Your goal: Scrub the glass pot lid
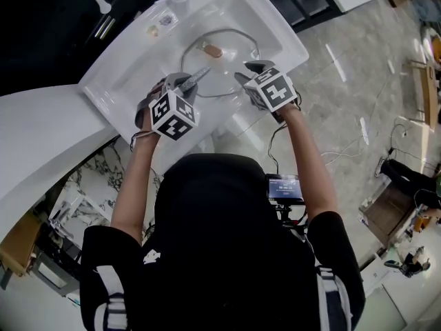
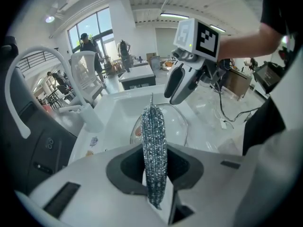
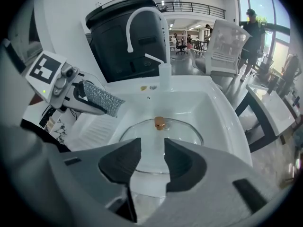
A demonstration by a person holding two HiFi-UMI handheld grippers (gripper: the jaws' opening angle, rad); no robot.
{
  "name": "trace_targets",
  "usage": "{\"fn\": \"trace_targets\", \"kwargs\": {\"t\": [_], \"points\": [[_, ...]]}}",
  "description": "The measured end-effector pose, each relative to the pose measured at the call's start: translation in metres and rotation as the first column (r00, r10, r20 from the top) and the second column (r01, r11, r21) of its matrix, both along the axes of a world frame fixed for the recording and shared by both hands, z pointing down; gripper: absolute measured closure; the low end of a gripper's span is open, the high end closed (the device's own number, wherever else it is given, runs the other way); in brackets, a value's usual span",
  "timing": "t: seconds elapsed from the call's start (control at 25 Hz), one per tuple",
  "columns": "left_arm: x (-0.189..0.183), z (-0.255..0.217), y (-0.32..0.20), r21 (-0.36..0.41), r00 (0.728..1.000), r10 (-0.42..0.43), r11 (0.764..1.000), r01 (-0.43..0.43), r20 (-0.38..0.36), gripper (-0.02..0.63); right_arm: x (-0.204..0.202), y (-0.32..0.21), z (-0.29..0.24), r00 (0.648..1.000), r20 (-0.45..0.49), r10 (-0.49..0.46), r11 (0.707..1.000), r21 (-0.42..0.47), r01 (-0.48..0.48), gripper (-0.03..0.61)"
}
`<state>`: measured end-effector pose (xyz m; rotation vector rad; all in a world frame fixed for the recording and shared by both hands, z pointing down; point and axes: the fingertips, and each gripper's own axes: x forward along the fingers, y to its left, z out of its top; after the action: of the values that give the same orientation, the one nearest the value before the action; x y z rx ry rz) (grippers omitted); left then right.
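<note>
A round glass pot lid [image 1: 234, 59] with a brown knob [image 1: 214, 50] lies flat in the white sink [image 1: 124, 67]. My left gripper [image 1: 196, 78] hovers over the lid's near left rim, shut on a silvery scrub pad [image 1: 200, 74]. In the left gripper view the pad [image 2: 154, 145] stands upright between the jaws, with the lid [image 2: 179, 126] beyond it. My right gripper [image 1: 249, 72] hangs above the lid's near right rim. In the right gripper view its jaws [image 3: 152, 157] stand apart with nothing between them, and the lid [image 3: 177, 136] lies below.
A white curved faucet [image 3: 137, 18] and a small white dispenser [image 3: 164, 74] stand at the sink's far rim, with a large black bin [image 3: 118, 41] behind. A white counter [image 1: 41, 136] runs to the left. People stand in the room's background.
</note>
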<state>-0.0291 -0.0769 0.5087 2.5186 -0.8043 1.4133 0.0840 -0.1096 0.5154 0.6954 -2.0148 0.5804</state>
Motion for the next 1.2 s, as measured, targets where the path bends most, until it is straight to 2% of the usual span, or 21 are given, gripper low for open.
{"fn": "trace_targets", "kwargs": {"t": [0.16, 0.28, 0.4, 0.52, 0.72, 0.88, 1.08, 1.2], "points": [[-0.008, -0.030, -0.014, 0.056, 0.998, -0.031, 0.998, 0.034, -0.050, 0.540, -0.010, -0.009, -0.033, 0.998, 0.045, 0.039, 0.994, 0.103, -0.043, 0.471], [-0.016, -0.060, -0.025, 0.111, 0.992, -0.062, 0.991, 0.074, -0.106, 0.540, -0.019, -0.020, -0.066, 0.989, 0.113, 0.097, 0.973, 0.199, -0.118, 0.494], [-0.014, -0.092, -0.031, 0.157, 0.982, -0.074, 0.982, 0.102, -0.176, 0.540, -0.026, -0.025, -0.102, 0.977, 0.174, 0.122, 0.943, 0.288, -0.169, 0.537], [-0.010, -0.119, -0.030, 0.192, 0.973, -0.049, 0.977, 0.094, -0.227, 0.541, -0.033, -0.027, -0.135, 0.964, 0.235, 0.125, 0.908, 0.365, -0.207, 0.560], [-0.018, -0.167, -0.025, 0.270, 0.944, -0.044, 0.953, 0.138, -0.327, 0.541, -0.047, -0.021, -0.189, 0.929, 0.339, 0.149, 0.830, 0.468, -0.304, 0.578], [-0.030, -0.194, -0.021, 0.310, 0.918, -0.029, 0.937, 0.163, -0.394, 0.540, -0.058, -0.012, -0.220, 0.926, 0.354, 0.134, 0.779, 0.540, -0.319, 0.578], [-0.043, -0.225, -0.011, 0.375, 0.880, -0.007, 0.903, 0.210, -0.475, 0.540, -0.068, 0.005, -0.238, 0.927, 0.352, 0.130, 0.746, 0.581, -0.325, 0.578], [-0.042, -0.239, -0.002, 0.391, 0.866, 0.018, 0.897, 0.207, -0.499, 0.540, -0.069, 0.017, -0.252, 0.925, 0.358, 0.127, 0.724, 0.604, -0.333, 0.578]]}}
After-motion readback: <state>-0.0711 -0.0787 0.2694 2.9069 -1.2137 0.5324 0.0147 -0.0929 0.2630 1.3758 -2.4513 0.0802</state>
